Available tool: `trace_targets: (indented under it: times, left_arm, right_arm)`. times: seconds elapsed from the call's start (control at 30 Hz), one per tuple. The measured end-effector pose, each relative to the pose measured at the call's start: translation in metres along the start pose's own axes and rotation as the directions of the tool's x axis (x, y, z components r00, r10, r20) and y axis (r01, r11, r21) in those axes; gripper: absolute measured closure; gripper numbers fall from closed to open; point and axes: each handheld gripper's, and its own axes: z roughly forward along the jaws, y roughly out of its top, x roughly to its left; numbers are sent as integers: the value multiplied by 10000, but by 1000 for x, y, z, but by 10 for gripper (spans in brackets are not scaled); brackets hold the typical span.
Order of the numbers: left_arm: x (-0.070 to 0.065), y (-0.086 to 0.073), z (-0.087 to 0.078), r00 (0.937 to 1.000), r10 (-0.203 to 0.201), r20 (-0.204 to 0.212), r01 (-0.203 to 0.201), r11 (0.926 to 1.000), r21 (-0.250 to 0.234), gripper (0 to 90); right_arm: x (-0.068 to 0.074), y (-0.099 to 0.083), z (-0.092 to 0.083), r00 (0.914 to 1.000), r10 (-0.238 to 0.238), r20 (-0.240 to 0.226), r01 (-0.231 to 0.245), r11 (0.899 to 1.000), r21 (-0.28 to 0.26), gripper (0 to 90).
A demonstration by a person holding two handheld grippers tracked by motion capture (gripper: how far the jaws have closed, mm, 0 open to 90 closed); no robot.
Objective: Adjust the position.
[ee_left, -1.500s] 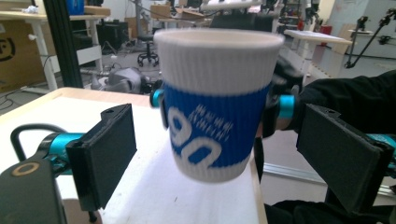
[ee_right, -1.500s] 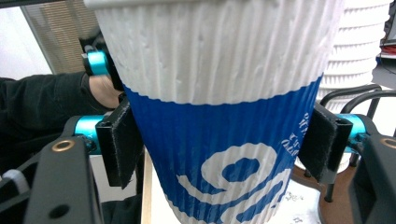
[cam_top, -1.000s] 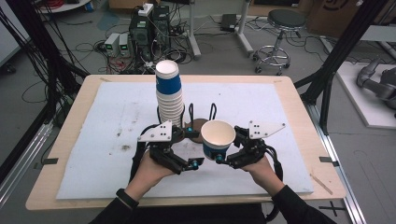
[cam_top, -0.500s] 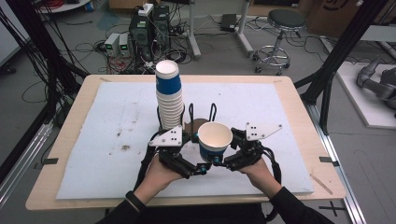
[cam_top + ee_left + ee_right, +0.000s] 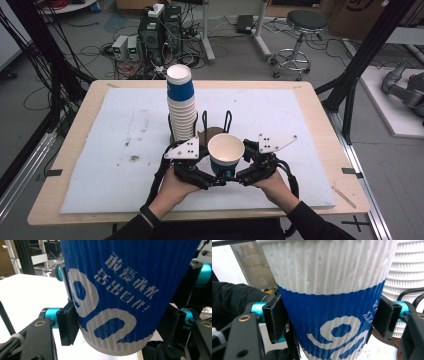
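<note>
A blue and white ribbed paper cup [image 5: 226, 150] stands upright, open end up, just above the white mat near the table's front middle. My left gripper [image 5: 215, 181] reaches in from the left; its jaws have just been closing, and the pads [image 5: 67, 323] press the cup [image 5: 117, 290] near its base. My right gripper [image 5: 239, 177] comes from the right. Its jaws have just been opening, but its pads [image 5: 277, 317] still lie against the cup [image 5: 329, 302] on the blue band below the white one.
A tall stack of the same cups [image 5: 181, 105] stands right behind the grippers. Beside it is a black wire holder [image 5: 216, 122] on a brown base. The white mat [image 5: 125, 140] covers the wooden table [image 5: 60, 200]. Cables, electronics and a stool are on the floor beyond.
The cup and both hands slid slightly toward the table's front. The left gripper came in closer to the cup and closed on its lower part.
</note>
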Motion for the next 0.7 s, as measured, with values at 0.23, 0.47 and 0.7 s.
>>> trace_targets:
  times: [0.23,0.47,0.7]
  left_arm:
    - [1,-3,1,10000,34,-14,-33,9999,133,293]
    - [1,-4,3,10000,-28,75,27,9999,156,291]
    - [0,1,0,9998,-182,112,186,9991,-372,242]
  right_arm:
    - [3,7,-2,10000,23,89,-22,9999,-148,165]
    - [3,11,-7,9999,107,97,-103,9992,-398,207]
    - [3,8,-4,10000,16,80,-13,9993,-370,229]
